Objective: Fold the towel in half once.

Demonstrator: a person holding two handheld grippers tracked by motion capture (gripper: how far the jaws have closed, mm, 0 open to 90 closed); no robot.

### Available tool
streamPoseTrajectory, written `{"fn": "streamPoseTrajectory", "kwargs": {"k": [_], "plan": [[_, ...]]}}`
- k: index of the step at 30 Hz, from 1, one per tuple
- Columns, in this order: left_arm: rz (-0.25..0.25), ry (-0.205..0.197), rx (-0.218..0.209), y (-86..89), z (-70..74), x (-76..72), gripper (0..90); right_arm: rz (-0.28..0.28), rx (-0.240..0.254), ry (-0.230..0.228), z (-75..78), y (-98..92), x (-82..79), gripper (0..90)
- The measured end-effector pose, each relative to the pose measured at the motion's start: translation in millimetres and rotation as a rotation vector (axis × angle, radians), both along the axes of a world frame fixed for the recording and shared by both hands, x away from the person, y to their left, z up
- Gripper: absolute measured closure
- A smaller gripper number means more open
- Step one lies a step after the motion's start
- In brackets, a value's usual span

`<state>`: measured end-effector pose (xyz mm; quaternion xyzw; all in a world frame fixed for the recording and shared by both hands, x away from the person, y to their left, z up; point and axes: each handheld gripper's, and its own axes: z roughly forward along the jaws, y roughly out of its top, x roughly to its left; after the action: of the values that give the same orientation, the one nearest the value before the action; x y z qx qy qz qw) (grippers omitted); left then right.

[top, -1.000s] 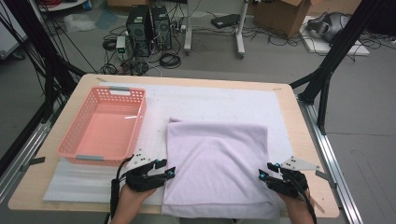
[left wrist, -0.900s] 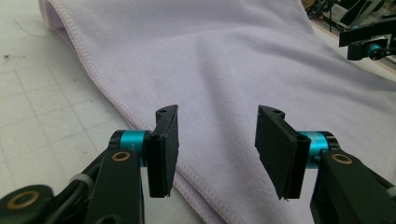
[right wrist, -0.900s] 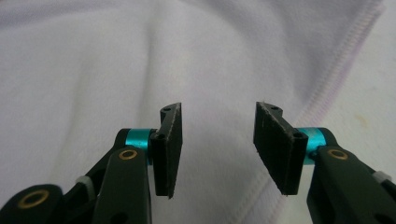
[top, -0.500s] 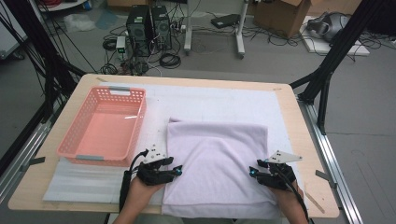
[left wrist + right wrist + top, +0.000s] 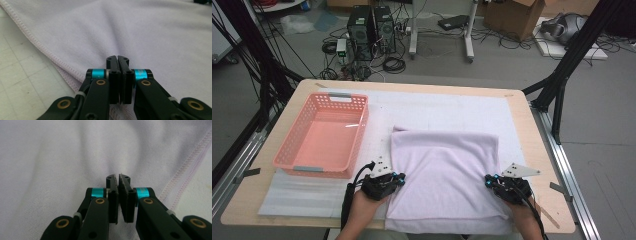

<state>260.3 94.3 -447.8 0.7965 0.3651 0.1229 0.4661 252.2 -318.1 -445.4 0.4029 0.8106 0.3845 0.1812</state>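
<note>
A folded lilac towel (image 5: 444,170) lies on the near half of the table. My left gripper (image 5: 400,178) sits at its left edge and my right gripper (image 5: 488,181) at its right edge, both about level with each other. Both sets of jaws have just been closing. In the left gripper view the left gripper (image 5: 117,58) is shut, with the towel's (image 5: 140,32) cloth puckered into the jaw tips beside the stitched hem. In the right gripper view the right gripper (image 5: 118,176) is shut on a pinch of the towel (image 5: 62,157) near its hem.
An empty pink plastic basket (image 5: 360,131) stands at the left on a white mat (image 5: 437,107) that covers the wooden table (image 5: 532,135). Past the far edge, computer towers (image 5: 372,22), cables and black stand legs (image 5: 562,75) are on the floor.
Both grippers have moved inward onto the towel's side edges, and their jaws have closed on the cloth. The towel has not shifted.
</note>
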Motion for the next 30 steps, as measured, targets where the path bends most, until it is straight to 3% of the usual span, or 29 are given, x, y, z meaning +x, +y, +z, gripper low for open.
{"fn": "streamPoseTrajectory", "kwargs": {"k": [6,11,24,30], "plan": [[-0.008,-0.006,-0.064,6.2,5.8,-4.1,87.8,-0.004,0.034,-0.019,6.0,-4.1,-4.0,85.7],[-0.029,0.005,-0.097,10.8,8.3,-10.0,87.8,0.006,0.03,-0.014,9.7,-7.4,-10.5,85.7],[-0.079,0.038,-0.134,17.9,10.9,-26.0,87.7,0.046,0.034,0.053,12.2,-17.9,-28.4,85.9],[-0.109,0.057,-0.14,23.0,9.2,-29.2,86.5,0.062,0.048,0.114,12.1,-20.7,-39.7,85.1]]}}
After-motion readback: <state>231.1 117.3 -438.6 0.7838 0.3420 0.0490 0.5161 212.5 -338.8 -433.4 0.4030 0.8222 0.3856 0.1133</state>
